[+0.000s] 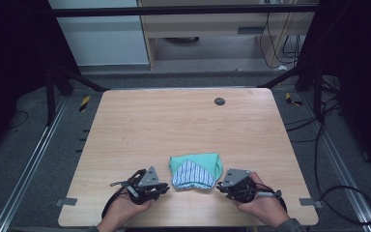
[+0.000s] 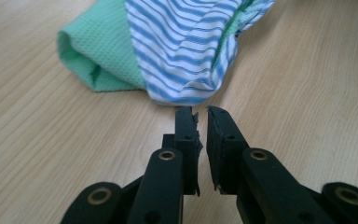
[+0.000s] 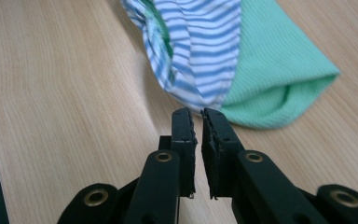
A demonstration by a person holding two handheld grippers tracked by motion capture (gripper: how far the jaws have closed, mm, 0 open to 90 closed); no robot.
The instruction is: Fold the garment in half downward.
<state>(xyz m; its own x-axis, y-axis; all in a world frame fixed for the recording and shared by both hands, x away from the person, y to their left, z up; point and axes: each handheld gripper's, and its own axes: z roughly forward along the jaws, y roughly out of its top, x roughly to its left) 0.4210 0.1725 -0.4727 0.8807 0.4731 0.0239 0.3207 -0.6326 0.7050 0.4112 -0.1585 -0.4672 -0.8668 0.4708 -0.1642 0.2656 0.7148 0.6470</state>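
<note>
A pale wooden counter [image 1: 183, 125] stands on a dark floor, cables trailing at three o'clock. One folded garment [image 1: 194, 173] lies on it at six o'clock: mint green cloth with a blue-and-white striped panel on top. Two grippers flank it, the left gripper [image 1: 165, 187] at its eight o'clock, the right gripper [image 1: 219, 188] at its four o'clock. Each has its jaws a narrow slit apart, pinching nothing, tips just short of the cloth. One small dark disc [image 1: 219, 101] sits at twelve o'clock. Nothing lies between jaws and garment.

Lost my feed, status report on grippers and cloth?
Left gripper and right gripper open a crack, nothing held. Folded green-and-blue-striped cloth flat on wooden table, just ahead of both. Nothing in the way.
</note>
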